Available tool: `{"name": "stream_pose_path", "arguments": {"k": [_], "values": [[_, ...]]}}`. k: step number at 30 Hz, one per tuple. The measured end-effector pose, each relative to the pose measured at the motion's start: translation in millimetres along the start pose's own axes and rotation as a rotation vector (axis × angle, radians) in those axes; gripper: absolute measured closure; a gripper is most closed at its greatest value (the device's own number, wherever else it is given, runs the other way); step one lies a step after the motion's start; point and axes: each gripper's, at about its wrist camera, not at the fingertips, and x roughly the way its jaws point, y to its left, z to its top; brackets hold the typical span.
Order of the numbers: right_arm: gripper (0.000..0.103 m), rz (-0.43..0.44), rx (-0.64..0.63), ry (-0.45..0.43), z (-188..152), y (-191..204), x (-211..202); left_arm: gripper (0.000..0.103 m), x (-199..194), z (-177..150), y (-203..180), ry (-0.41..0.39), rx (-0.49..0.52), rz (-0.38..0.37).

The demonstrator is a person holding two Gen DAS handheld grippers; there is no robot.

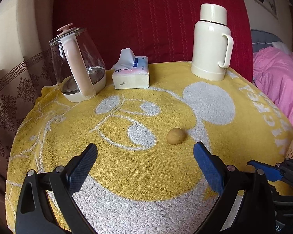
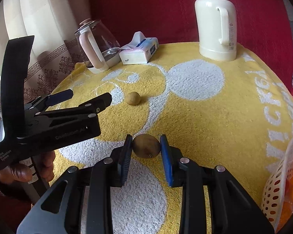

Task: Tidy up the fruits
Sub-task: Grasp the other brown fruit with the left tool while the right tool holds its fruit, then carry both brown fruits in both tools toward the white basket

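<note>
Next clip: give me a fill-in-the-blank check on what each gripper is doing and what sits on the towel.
1. The right gripper is shut on a small brown ____.
2. The left gripper is ____, with nothing between its fingers.
3. The tissue pack sits between the glass kettle and the cream ____.
4. A second round fruit lies loose on the ____ towel.

Missing words: fruit; open; thermos; yellow

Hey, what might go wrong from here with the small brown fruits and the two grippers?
1. The small round brown fruit held in the right gripper is pinched only at its sides, so it may slip.
2. The open left gripper could nudge the loose tan fruit, rolling it across the yellow towel.
</note>
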Motion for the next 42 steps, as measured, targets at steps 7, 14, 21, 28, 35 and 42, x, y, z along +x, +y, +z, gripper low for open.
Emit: {"name": "stream_pose_path", "arguments": {"k": [7, 14, 21, 28, 35, 42], "values": [[0.073, 0.005, 0.01, -0.003, -0.3, -1.8, 0.5, 0.005, 13.2, 0.2, -2.7, 0.03, 0.007, -0.021], [0.073, 0.005, 0.03, -0.004, -2.7, -4.9, -0.9, 0.009, 29.1, 0.4, -0.9, 0.073, -0.038, -0.091], [0.073, 0.007, 0.041, -0.004, -2.2, -6.7, -2.5, 0.027, 47.9, 4.6, -8.6, 0.114, -0.023, -0.143], [0.073, 0.011, 0.051, -0.002, -2.8, -8.6, -2.8, 0.039, 69.2, 10.8, -12.0, 0.153, -0.044, -0.201], [0.073, 0.016, 0.055, 0.003, -2.7, -9.5, -0.9, 0.053, 77.3, 14.2, -13.9, 0.151, -0.046, -0.209], [0.073, 0.014, 0.054, 0.0, -2.9, -8.6, -0.8, 0.074, 74.0, 12.2, -15.5, 0.143, -0.036, -0.232]]}}
